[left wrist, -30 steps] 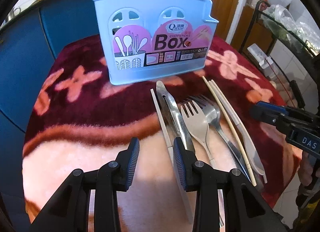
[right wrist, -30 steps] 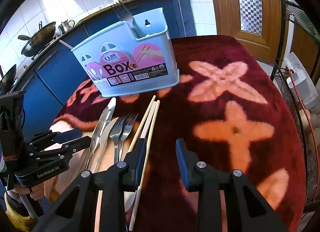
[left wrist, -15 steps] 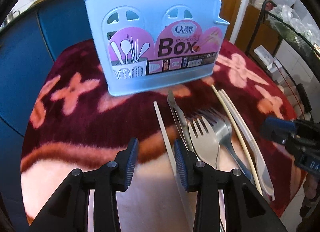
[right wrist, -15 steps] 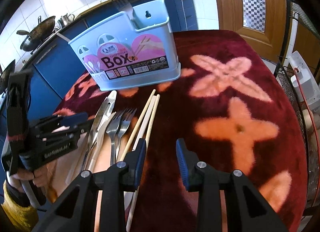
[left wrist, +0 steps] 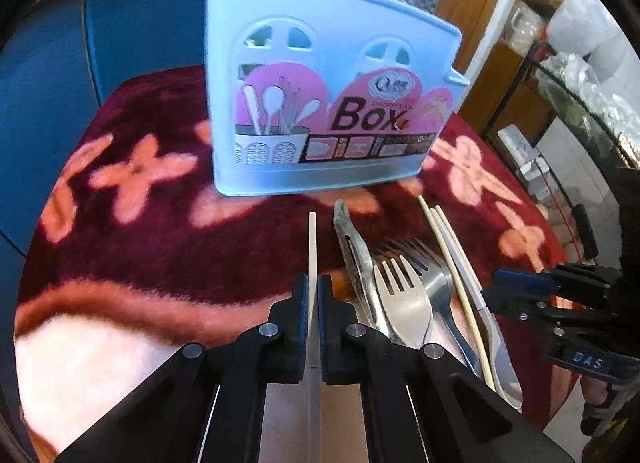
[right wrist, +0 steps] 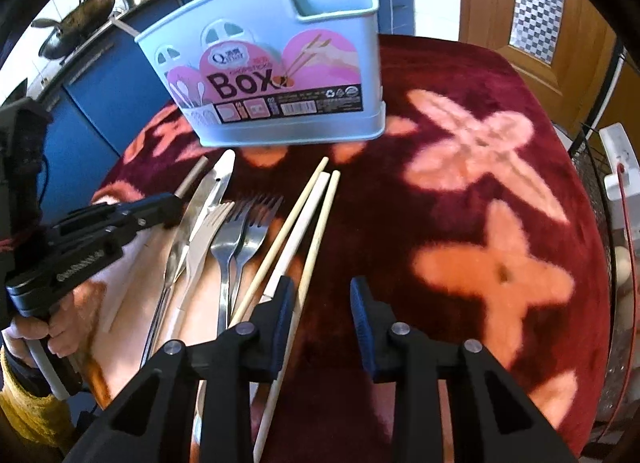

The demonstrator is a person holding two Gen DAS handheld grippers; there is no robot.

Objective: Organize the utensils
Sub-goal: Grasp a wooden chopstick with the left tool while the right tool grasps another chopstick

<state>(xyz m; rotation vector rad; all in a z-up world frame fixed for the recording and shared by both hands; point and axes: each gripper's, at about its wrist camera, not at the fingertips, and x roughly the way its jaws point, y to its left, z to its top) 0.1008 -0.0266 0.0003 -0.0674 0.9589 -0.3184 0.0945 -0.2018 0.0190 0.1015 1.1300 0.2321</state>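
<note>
A light blue utensil box [left wrist: 328,103] stands at the back of the red floral cloth; it also shows in the right wrist view [right wrist: 276,71] with a fork sticking out of it. My left gripper [left wrist: 313,295] is shut on a pale chopstick [left wrist: 312,247]. Beside it lie a knife [left wrist: 352,247], two forks [left wrist: 404,295] and more chopsticks [left wrist: 444,255]. My right gripper [right wrist: 322,295] is open and empty, just right of the loose chopsticks [right wrist: 308,223], forks [right wrist: 236,231] and knife [right wrist: 208,199].
The red floral cloth [right wrist: 460,191] covers the table, which drops off at the right. Blue cabinets [left wrist: 120,23] stand behind the box. A wire rack [left wrist: 580,111] and a wooden door [right wrist: 540,3] are to the right.
My left gripper moved forward and closed on the leftmost chopstick. The right gripper moved closer to the utensils and stayed open.
</note>
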